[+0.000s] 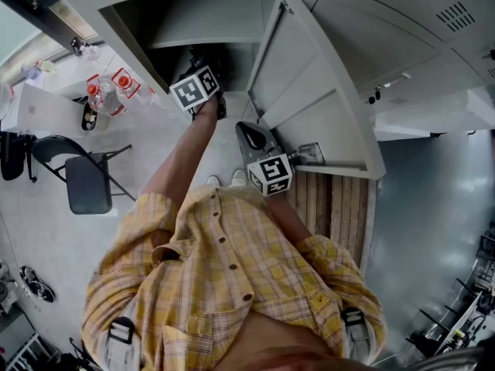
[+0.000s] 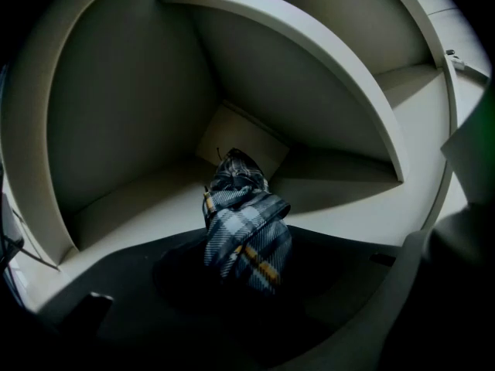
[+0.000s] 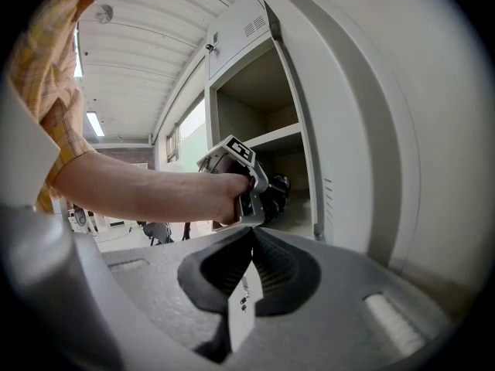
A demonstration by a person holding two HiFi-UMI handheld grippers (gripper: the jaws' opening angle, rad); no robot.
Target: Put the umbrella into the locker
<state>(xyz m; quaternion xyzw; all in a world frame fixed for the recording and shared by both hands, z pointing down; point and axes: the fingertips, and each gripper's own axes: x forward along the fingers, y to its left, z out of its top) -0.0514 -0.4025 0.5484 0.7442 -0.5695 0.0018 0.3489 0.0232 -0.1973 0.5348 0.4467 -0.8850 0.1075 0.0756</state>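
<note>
The folded plaid umbrella [image 2: 246,234], dark blue with yellow stripes, sticks out from my left gripper [image 2: 244,284], which is shut on it. Its tip points toward the back corner of the open grey locker [image 2: 139,114], under the inner shelf [image 2: 309,52]. In the head view the left gripper [image 1: 216,103] reaches into the locker's mouth. The right gripper view shows that gripper [image 3: 236,184] with the umbrella [image 3: 277,188] just inside the opening. My right gripper [image 3: 251,238] hangs back beside the open door [image 1: 309,91], jaws together with a small white tag [image 3: 244,300] pinched between them.
The locker door [image 3: 348,130] swings out to the right of the opening. More closed lockers [image 1: 402,37] line the wall. A black folding chair [image 1: 85,180] and a table with bottles [image 1: 108,95] stand to the left. Wooden slats [image 1: 332,207] lie under the door.
</note>
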